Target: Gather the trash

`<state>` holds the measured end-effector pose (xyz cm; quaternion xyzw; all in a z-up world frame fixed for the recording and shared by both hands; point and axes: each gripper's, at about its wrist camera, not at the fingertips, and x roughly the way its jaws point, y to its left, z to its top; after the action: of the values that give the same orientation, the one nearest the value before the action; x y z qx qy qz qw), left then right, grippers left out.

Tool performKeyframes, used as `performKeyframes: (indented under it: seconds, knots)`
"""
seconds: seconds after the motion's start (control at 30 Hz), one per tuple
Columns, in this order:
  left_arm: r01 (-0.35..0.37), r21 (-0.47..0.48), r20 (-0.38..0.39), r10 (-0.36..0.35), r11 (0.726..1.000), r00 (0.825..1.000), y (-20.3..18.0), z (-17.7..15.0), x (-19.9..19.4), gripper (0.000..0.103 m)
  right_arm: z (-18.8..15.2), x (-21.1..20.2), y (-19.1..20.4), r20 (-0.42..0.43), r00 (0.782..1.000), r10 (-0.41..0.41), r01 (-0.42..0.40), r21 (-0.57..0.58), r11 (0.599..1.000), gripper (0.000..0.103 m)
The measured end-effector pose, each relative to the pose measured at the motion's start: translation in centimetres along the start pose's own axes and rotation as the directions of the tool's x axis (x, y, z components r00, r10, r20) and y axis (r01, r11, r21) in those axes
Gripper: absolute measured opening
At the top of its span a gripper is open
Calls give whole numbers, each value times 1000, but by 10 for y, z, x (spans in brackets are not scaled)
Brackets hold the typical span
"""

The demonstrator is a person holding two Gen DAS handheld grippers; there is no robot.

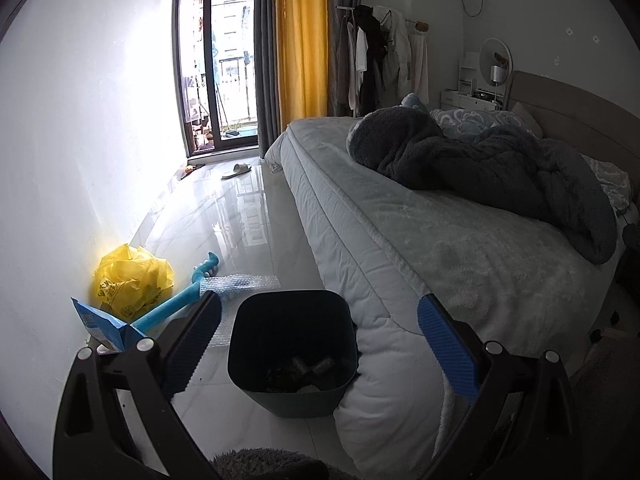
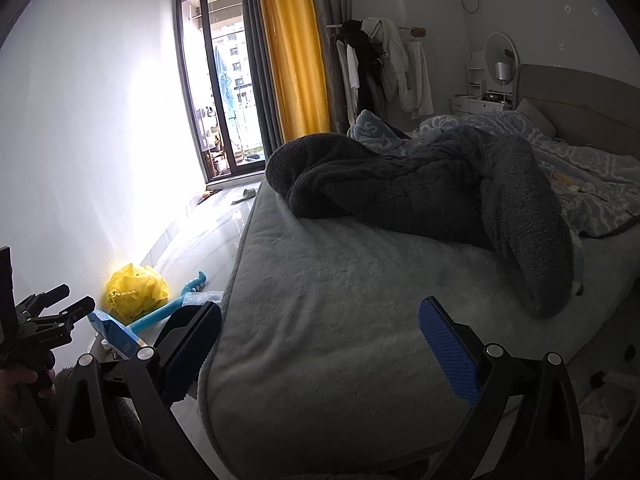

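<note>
Bedroom floor: upright bin mouth up, between spread left claw; right claw released.

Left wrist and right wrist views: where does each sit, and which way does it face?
Left wrist: low over the floor, facing the bin beside the bed; own open left gripper shows.
Right wrist: higher, over the bed corner, facing the window; open right gripper and a hand show.
Shared: yellow bag, blue toy, bed.

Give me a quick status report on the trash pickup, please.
Left gripper and right gripper open, empty. Crumpled yellow plastic bag, blue paper packet, clear bubble wrap on floor beside dark plastic bin. Nothing blocking.
</note>
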<state>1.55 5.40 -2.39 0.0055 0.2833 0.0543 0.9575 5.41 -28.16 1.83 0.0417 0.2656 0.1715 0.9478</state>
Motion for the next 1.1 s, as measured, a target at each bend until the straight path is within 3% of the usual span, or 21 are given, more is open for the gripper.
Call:
performKeyframes:
  seconds: [0.33,1.1]
  knots:
    - [1,-37,-56,-3,999,998,7,-2,9,100,-3,-3,6,-8,999,33,-33,-31,999,100]
    - [-27,-9,-59,27,1000,998,1,-1,9,100,-2,-1,10,-19,998,55,-56,-47,997,100]
